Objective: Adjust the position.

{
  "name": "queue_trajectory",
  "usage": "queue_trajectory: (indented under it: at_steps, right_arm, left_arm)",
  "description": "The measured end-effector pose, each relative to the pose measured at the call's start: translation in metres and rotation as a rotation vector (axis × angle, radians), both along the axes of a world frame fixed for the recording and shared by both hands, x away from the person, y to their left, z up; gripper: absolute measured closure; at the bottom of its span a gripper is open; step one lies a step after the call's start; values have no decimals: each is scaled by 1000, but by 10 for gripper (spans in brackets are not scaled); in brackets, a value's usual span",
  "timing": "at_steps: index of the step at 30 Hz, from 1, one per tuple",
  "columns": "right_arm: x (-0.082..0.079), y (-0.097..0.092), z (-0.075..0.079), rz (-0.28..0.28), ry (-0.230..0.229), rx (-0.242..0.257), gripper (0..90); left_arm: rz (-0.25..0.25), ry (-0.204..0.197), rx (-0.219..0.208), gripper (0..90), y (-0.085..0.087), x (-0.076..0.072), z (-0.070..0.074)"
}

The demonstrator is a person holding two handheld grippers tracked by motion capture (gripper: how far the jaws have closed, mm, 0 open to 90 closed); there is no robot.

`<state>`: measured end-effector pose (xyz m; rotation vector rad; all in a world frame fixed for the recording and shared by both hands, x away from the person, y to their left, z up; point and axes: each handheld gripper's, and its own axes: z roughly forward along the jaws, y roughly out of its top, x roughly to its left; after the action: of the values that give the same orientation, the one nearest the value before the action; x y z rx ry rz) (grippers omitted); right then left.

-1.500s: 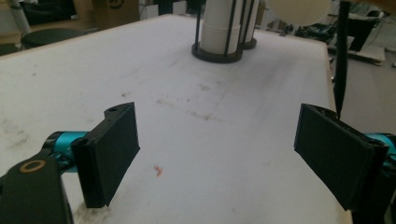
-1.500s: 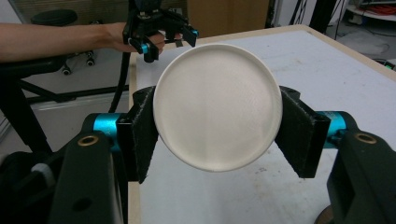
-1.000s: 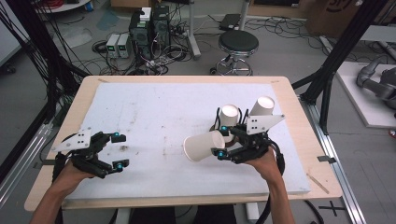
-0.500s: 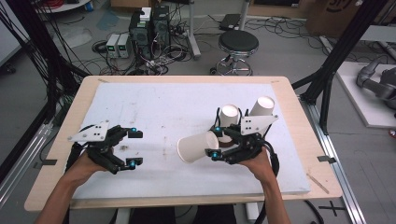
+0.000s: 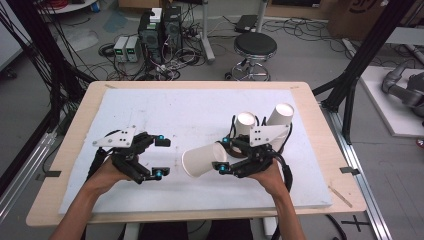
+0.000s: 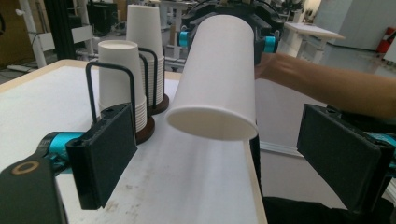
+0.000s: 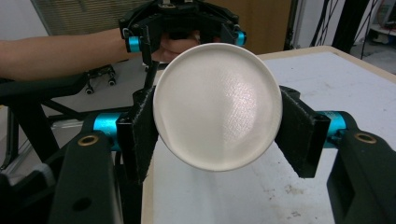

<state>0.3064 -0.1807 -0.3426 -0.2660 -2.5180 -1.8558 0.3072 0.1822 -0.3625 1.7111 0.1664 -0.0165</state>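
Your right gripper (image 5: 220,154) was clamped on the base end of a white paper cup (image 5: 205,159), holding it on its side above the white mat (image 5: 165,112); the cup's long axis ran roughly level, from the right gripper's pads toward your left hand, with the open rim (image 6: 212,125) leading. Your left gripper (image 5: 159,157) was nearer that rim than anything else, lying just beside it but still apart; its jaws stood wide with nothing between them, having just been opening. In the left gripper view the cup (image 6: 219,74) pointed mouth-first at you, its rim sitting between and slightly above the two black pads (image 6: 102,154); in the right gripper view the cup's flat bottom (image 7: 217,105) sat pinched between that gripper's pads. Judging from this, the handover turned on you sliding the left gripper along the cup's axis onto the rim end; the two cup stacks (image 5: 260,122) in their holders stood behind the right hand, well clear.
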Motion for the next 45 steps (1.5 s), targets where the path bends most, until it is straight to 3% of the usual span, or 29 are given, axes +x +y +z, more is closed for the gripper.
queue_trajectory:
  at_steps: [8,16,28,38,45]
  right_arm:
    - [-2,7,-1,19,-5,17,368]
    - [-2,12,-2,36,-6,26,368]
    - [-4,19,-3,53,-8,34,368]
    - [-4,19,-3,60,-7,46,368]
    - [-5,17,-2,56,-6,50,368]
  left_arm:
    - [-23,-1,-22,118,-19,3,-1]
    - [-40,2,-15,118,-34,4,-3]
    - [-71,12,8,118,-55,5,-7]
    - [-93,13,46,118,-63,2,-11]
    - [-82,7,65,118,-65,1,-12]
